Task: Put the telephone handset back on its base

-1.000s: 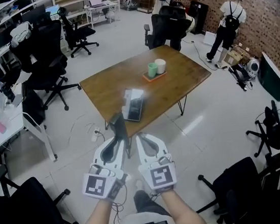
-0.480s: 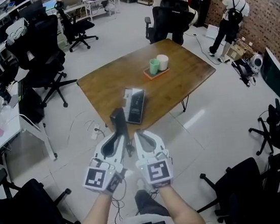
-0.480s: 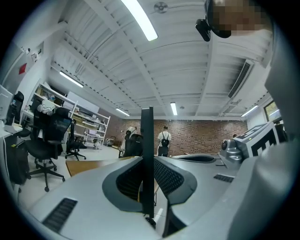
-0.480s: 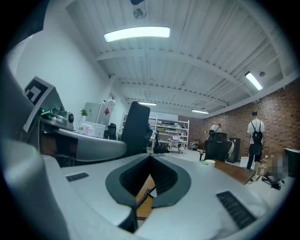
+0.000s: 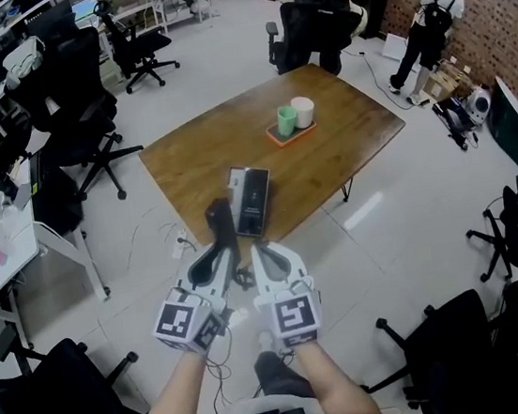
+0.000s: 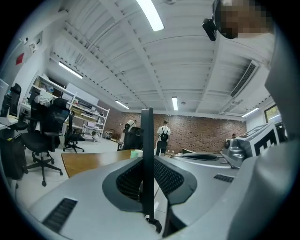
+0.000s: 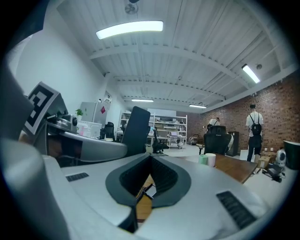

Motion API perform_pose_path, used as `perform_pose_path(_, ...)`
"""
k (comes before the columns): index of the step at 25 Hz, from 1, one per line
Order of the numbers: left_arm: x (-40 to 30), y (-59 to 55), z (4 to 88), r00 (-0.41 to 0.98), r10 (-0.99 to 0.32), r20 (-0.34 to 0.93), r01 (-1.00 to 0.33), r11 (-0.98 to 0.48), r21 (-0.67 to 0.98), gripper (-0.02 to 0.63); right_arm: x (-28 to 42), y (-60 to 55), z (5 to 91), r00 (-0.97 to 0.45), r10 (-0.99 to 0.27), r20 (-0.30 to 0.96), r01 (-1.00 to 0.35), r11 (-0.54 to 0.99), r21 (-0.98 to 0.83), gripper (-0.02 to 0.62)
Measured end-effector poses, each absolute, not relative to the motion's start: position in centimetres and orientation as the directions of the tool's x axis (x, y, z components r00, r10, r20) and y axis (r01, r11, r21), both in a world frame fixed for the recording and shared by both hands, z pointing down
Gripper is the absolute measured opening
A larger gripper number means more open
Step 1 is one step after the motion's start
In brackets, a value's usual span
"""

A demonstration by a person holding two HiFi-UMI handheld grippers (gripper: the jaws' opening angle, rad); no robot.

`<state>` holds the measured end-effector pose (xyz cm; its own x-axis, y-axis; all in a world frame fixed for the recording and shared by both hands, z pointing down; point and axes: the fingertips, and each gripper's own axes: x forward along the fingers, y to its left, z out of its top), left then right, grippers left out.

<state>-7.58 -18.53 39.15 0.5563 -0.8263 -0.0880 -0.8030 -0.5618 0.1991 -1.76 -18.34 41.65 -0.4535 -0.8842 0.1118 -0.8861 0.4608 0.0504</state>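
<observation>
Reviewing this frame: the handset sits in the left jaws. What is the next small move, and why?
Probably carry the left gripper forward and slightly right, toward the telephone base on the wooden table. Its jaws are clamped on the black handset, held upright and apart from the base. The right gripper is shut and empty.
</observation>
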Motion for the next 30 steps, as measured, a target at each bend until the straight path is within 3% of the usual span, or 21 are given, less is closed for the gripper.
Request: perform_pose_path(30,-7.9,-31.8,49.0,0.711,-0.696,0.100,-0.656,-0.605,0.451,0.063,0.0,-27.5,46.0,-0.512,-0.836,0.199,-0.854,0.521,-0.010,0.005)
